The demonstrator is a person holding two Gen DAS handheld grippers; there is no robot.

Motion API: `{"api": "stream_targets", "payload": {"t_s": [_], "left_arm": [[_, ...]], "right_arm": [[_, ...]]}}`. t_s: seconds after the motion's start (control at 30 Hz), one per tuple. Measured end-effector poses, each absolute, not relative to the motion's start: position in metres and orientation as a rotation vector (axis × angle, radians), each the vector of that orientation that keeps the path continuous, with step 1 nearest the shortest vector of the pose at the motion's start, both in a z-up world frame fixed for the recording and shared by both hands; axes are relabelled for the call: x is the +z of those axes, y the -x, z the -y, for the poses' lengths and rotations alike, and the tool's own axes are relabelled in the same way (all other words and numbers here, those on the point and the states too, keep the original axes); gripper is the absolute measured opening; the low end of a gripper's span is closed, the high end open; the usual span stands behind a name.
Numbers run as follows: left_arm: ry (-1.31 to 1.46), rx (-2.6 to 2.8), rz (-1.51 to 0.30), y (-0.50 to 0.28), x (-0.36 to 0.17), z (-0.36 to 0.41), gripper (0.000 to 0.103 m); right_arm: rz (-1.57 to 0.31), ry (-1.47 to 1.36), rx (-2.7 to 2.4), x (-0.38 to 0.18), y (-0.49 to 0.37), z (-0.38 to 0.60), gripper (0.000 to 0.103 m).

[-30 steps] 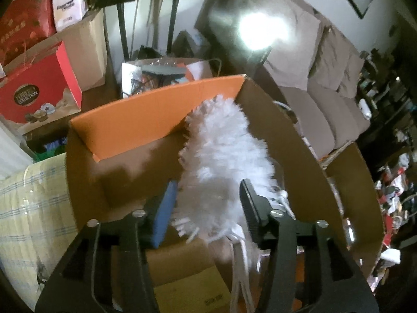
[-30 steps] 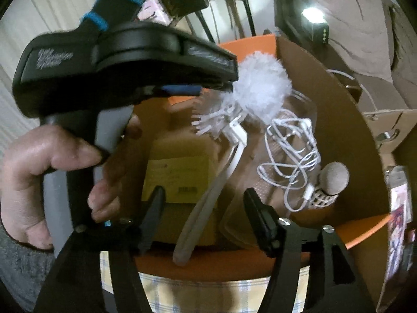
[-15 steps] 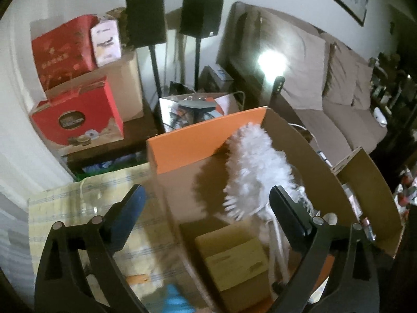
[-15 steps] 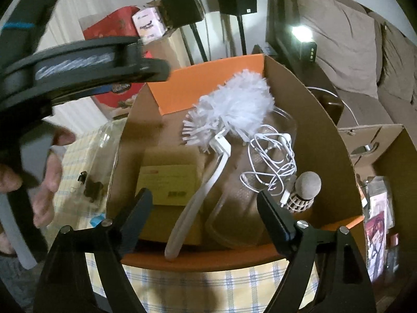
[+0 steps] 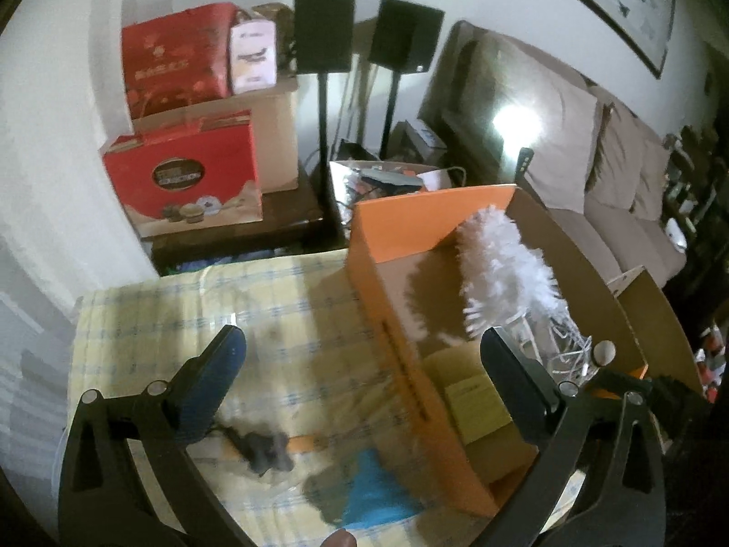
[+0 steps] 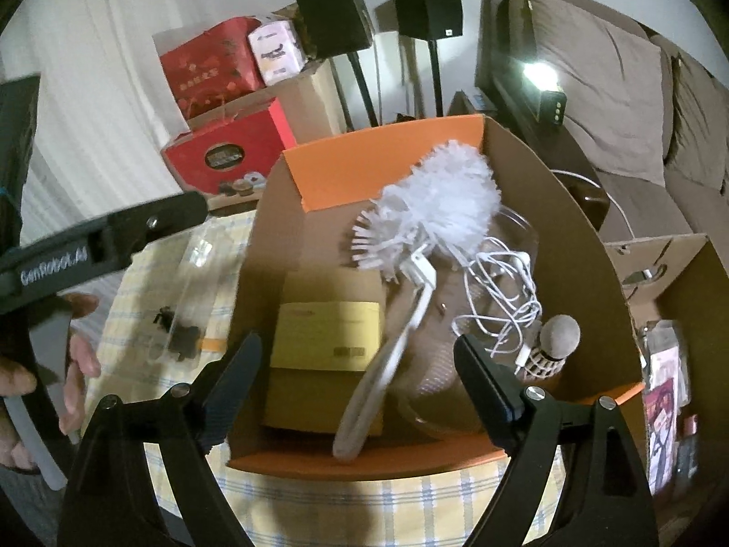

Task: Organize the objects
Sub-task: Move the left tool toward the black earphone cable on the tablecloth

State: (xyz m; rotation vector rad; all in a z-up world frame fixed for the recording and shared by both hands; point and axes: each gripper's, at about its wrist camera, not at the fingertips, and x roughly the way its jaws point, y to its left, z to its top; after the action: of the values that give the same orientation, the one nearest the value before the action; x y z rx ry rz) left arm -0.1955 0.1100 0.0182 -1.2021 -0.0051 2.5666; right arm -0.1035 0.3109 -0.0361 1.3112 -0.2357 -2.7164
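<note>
The brush (image 6: 428,232) lies inside the cardboard box (image 6: 578,246), its fluffy white bristle head toward the far orange flap and its smooth pale handle slanting down to the near wall. Beside it we see a flat yellow-topped carton (image 6: 328,337) on the box floor, a loose tangle of thin white cable (image 6: 496,287) draped over a clear plastic bowl, and a shuttlecock (image 6: 553,346) with a rounded cork tip standing in the near right corner.

The box walls are plain brown corrugated board with orange outer faces; its top is fully open, and the tall flaps stand up on the far and right sides. It sits on a soft yellow checked cloth (image 5: 191,319).

Our right gripper (image 6: 355,387) hovers above the near wall of the box with its two black fingers spread wide and nothing between them. Our left gripper (image 5: 360,383) is likewise spread wide and empty, straddling the left wall of the box, one finger over the cloth and one over the box interior.

On the cloth left of the box lie a small dark clip (image 5: 264,449), blurred, a blue item (image 5: 373,487) and a clear plastic bag. The rest of the cloth toward the far edge looks bare.
</note>
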Motion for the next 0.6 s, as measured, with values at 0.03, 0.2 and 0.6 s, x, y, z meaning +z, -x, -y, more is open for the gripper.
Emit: {"api": "stream_targets", "payload": {"t_s": [0.03,0.2,0.6], "left_arm": [[1.201,2.573,0.011,0.193,0.019,-0.105,0.103],[1.185,2.602,0.017,0.181,0.022,-0.086,0.103],[1.171,2.648,0.039,0.154,0.025,-0.049,0.103]], "right_arm": [[0.233,-1.308,-2.715,-0.035,0.103,-0.308,0.088],[0.219,-1.288,-2.715,-0.03,0.103,-0.297,0.088],[0.188,-1.235,-2.723,-0.012,0.109,-0.274,0.089]]}}
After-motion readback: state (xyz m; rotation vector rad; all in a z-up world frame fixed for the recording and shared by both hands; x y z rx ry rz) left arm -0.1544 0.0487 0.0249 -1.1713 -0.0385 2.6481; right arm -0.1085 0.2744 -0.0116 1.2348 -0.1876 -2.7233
